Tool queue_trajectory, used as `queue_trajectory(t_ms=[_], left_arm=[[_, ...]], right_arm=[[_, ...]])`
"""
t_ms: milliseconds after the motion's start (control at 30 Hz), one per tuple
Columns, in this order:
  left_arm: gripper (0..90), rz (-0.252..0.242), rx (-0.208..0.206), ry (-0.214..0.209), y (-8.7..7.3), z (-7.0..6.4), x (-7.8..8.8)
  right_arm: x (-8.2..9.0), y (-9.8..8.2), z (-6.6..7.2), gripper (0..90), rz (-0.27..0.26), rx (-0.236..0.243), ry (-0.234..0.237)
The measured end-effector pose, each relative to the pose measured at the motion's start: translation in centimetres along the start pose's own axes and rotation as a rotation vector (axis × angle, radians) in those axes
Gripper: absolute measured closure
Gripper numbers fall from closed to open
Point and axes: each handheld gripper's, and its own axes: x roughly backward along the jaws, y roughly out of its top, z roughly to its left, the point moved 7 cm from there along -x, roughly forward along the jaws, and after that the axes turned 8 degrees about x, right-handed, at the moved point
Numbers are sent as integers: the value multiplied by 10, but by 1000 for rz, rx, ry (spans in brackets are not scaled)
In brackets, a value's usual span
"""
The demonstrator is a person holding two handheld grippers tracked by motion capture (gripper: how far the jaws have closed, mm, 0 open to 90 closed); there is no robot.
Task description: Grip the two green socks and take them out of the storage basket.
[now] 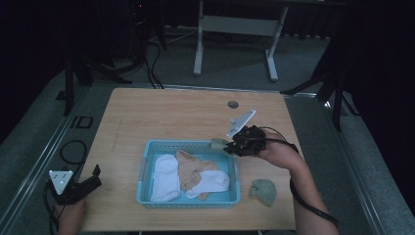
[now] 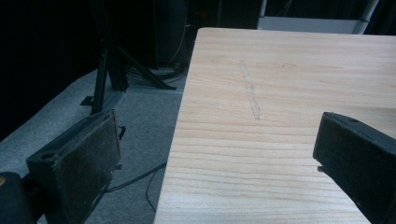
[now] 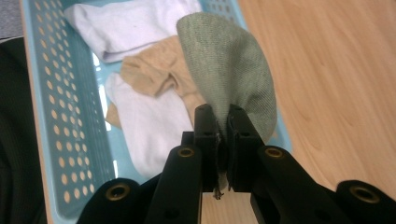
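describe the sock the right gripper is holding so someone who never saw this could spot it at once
Start at the light blue basket in the middle of the wooden table. Above its far right corner the right gripper is shut on a grey-green sock, which hangs in the air. The socks lying in the basket are white or tan, and its grey-green twin lies on the table.

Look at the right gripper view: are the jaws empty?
No, the right gripper is shut on a green sock that hangs over the basket.
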Motion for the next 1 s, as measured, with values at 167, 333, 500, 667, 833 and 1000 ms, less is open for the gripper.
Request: queue_trajectory(t_ms=[167, 333, 500, 667, 833, 1000], left_arm=[[4, 1, -1, 1, 0, 0, 0], [4, 2, -1, 3, 0, 0, 0], [4, 4, -2, 4, 0, 0, 0], [4, 4, -2, 4, 0, 0, 0], [4, 5, -3, 3, 0, 0, 0], [4, 3, -3, 3, 0, 0, 0]], right_arm=[[17, -13, -7, 844, -9, -32, -33], [29, -33, -11, 844, -9, -71, -61], [37, -55, -15, 844, 0, -111, -82], [38, -74, -20, 843, 2, -157, -103], [30, -96, -23, 843, 12, -199, -106], [16, -117, -26, 842, 33, -249, -118]])
